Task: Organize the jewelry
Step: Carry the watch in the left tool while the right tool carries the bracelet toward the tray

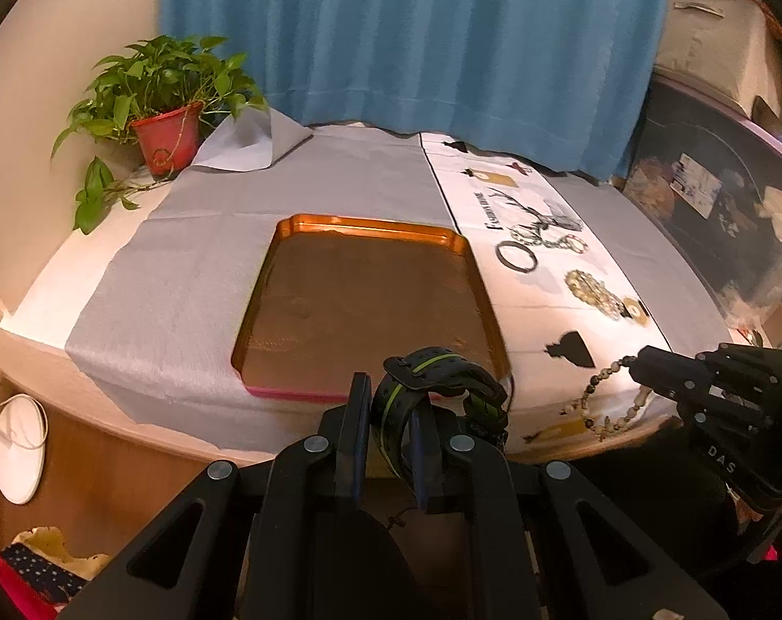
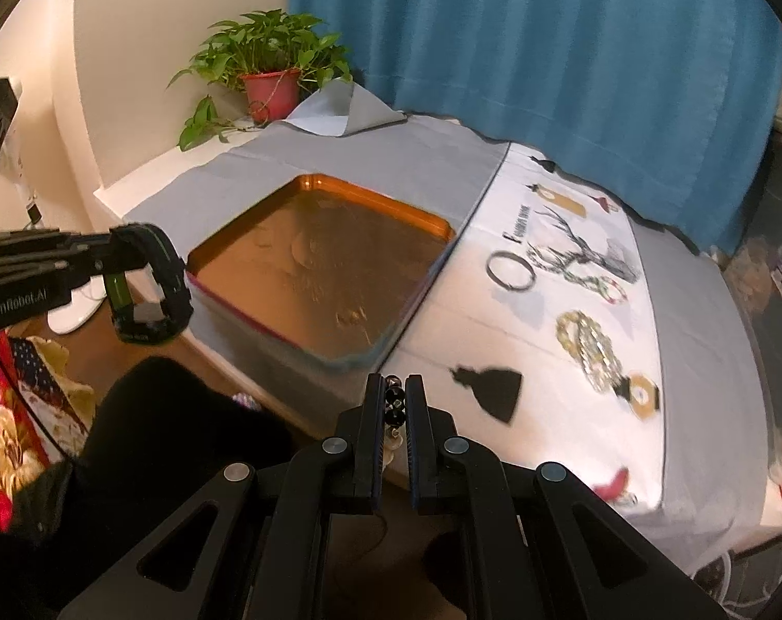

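Gripping a black watch (image 1: 437, 387), left hand-held gripper (image 1: 391, 413); right hand-held gripper (image 2: 395, 403) clamped on half-hidden beads (image 2: 394, 405)

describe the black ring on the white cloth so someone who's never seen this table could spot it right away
Find the orange tray in the middle of the table; a white printed cloth lies just to its right. The black ring sits on that cloth near the tray's far right corner, beside the printed lettering. Unlike the beaded bracelet and the pale gold chain near it, it is a plain, smooth, solid black hoop.
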